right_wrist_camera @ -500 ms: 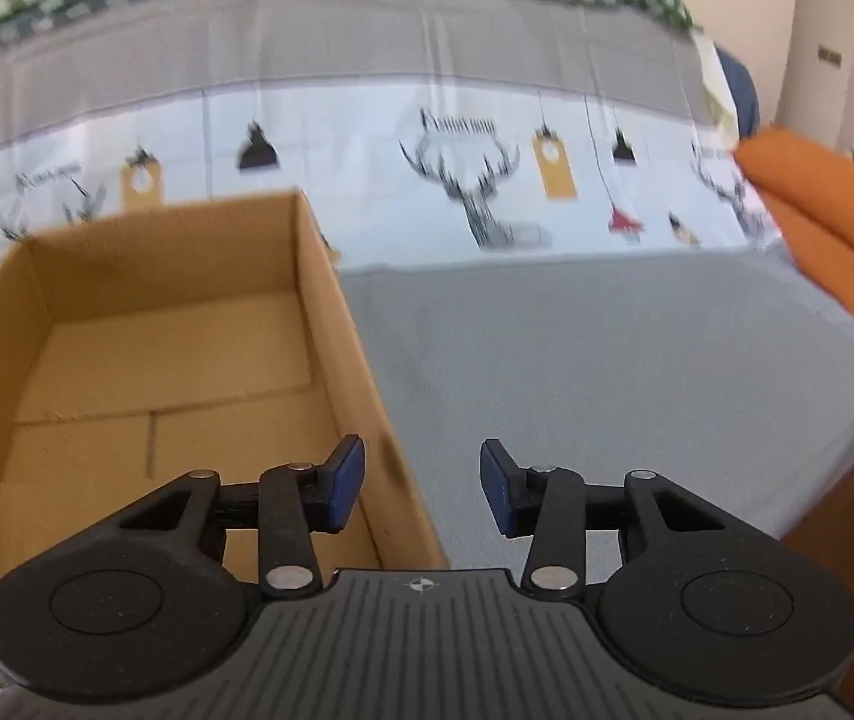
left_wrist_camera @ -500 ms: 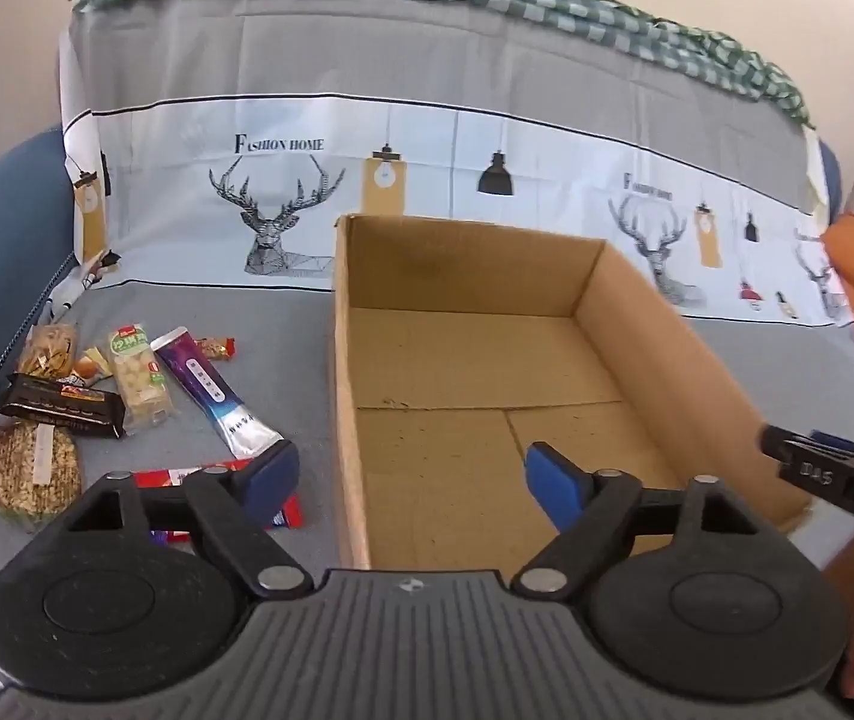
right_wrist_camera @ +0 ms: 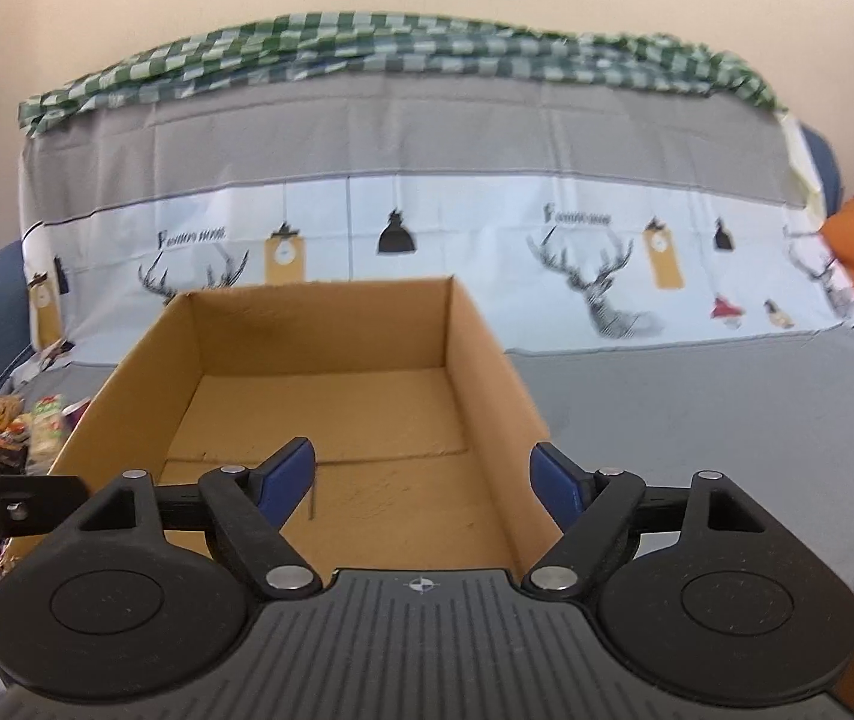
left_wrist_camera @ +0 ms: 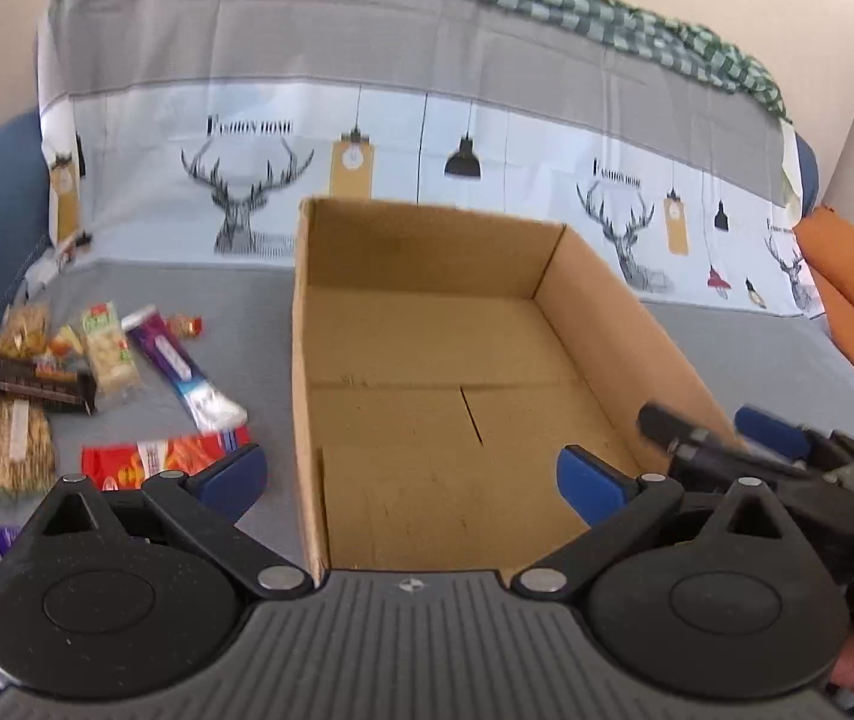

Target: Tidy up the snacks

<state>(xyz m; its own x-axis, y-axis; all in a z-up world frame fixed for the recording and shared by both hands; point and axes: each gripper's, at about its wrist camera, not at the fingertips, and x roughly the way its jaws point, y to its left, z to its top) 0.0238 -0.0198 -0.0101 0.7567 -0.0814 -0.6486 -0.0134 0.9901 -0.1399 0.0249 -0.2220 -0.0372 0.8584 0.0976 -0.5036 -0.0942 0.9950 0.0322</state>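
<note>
Left wrist view: my left claw (left_wrist_camera: 412, 480) is released, its blue pads spread wide and gripping nothing, one pad on each side of the left wall of the open brown cardboard box (left_wrist_camera: 619, 324). The box sits on the grey printed sofa cover (left_wrist_camera: 235, 306) with only bare cardboard showing inside; its near wall is hidden behind the claw body. The snacks lie in a loose cluster left of the box, apart from it: a red flat packet (left_wrist_camera: 157, 456), partly covered by my left pad; a purple-and-white long wrapper (left_wrist_camera: 184, 369); a clear pack of pale biscuits (left_wrist_camera: 106, 351); a dark brown bar (left_wrist_camera: 37, 387); and a clear bag of golden grain snack (left_wrist_camera: 4, 450), blurred so its label is unreadable. A small purple item at the lower left is cut off by the claw housing.

Right wrist view: my right claw (right_wrist_camera: 424, 474) is likewise released and holds nothing, straddling the box's right wall (right_wrist_camera: 499, 372). Here the snack cluster (right_wrist_camera: 13, 426) is mostly hidden behind the box's left wall.
</note>
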